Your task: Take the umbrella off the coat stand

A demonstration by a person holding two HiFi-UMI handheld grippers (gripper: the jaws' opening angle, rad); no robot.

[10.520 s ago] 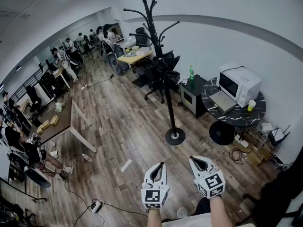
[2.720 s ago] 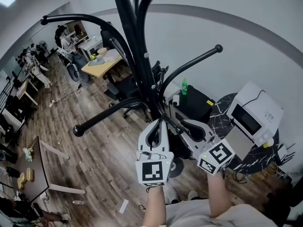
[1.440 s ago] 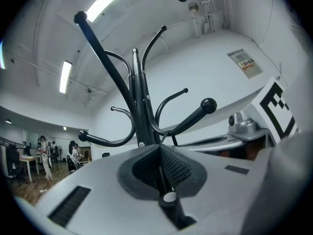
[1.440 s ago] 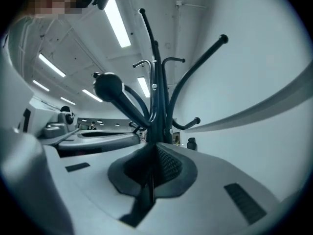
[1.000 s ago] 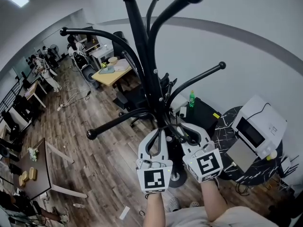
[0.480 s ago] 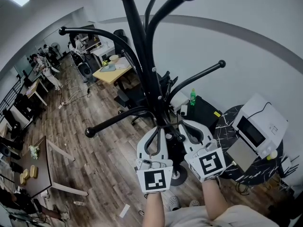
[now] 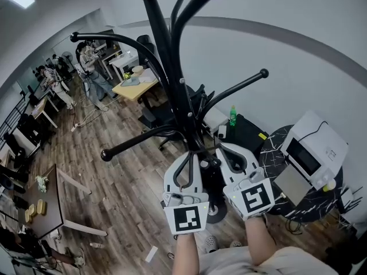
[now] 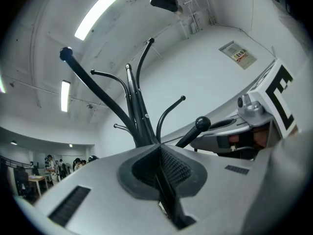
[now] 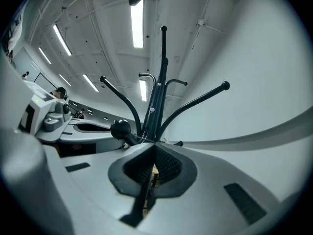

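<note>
The black coat stand (image 7: pixel 172 79) rises right in front of me, its curved arms ending in round knobs. No umbrella shows on it in any view. My left gripper (image 7: pixel 192 154) is shut, its tips beside the pole where the lower arms branch off. The right gripper (image 7: pixel 221 148) is shut too, just right of the pole and close to a short knobbed arm (image 9: pixel 120 129). In the left gripper view the stand (image 8: pixel 138 121) stands beyond the left gripper (image 8: pixel 159 148), with the right gripper (image 8: pixel 244 131) alongside. Nothing lies between either pair of jaws, as the right gripper (image 9: pixel 155 146) shows in its own view.
A white microwave (image 7: pixel 312 148) sits on a round dark marble table (image 7: pixel 275 159) at right. A black cabinet (image 7: pixel 246 133) with a green bottle (image 7: pixel 233 116) stands by the wall. Behind the stand are office chairs and a wooden desk (image 7: pixel 135 86). People work at far left.
The right gripper has drifted slightly to the right and up beside the pole. The left gripper has stayed in place. Both remain shut with nothing held.
</note>
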